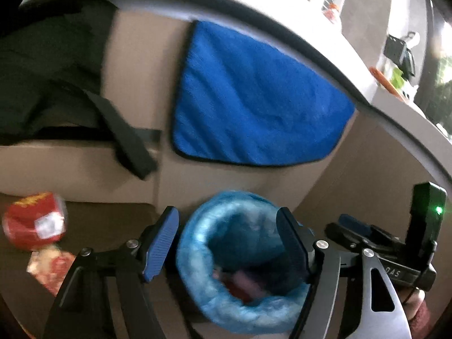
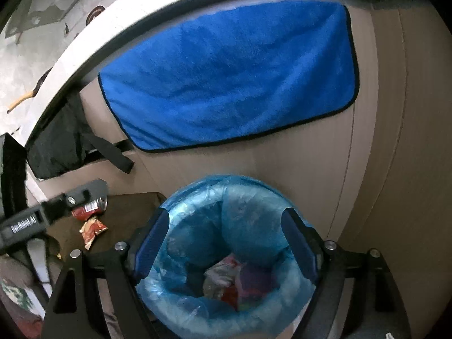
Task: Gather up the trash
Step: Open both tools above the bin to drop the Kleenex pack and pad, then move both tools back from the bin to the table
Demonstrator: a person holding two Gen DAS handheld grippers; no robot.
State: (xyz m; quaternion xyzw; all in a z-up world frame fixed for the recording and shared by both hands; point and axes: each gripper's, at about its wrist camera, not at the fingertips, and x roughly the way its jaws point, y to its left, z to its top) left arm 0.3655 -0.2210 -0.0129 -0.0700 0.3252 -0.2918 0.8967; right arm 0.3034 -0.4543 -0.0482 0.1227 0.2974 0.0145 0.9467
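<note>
Two hand-held grippers hover over a bin lined with a blue plastic bag (image 2: 226, 257), which stands on the floor against a beige cabinet front (image 2: 375, 169). The right gripper (image 2: 226, 243) hangs directly above the bin's mouth with its jaws spread wide and nothing between them. The left gripper (image 1: 228, 243) sits just beside it, jaws parted and empty as well, though that view is smeared and the gap is harder to judge. Crumpled wrappers already lie at the bottom of the liner.

What remains to collect lies to the left of the bin on a dark brown mat (image 2: 132, 206): a red drink can (image 2: 90, 207) on its side and, touching or nearly touching it, a crinkled red-and-gold snack wrapper (image 2: 93, 230).

The risks from here appear plain. The can may roll away from closing pads and slip further along the mat. The flat wrapper offers little to pinch, so fingers could scrape the mat and come up empty. The liner's loose rim could snag on a jaw and be dragged off the bin. With both tools crowded together, they might knock each other. A blue towel (image 2: 231, 82) and a black strap (image 2: 110, 149) hang from the counter edge above.
</note>
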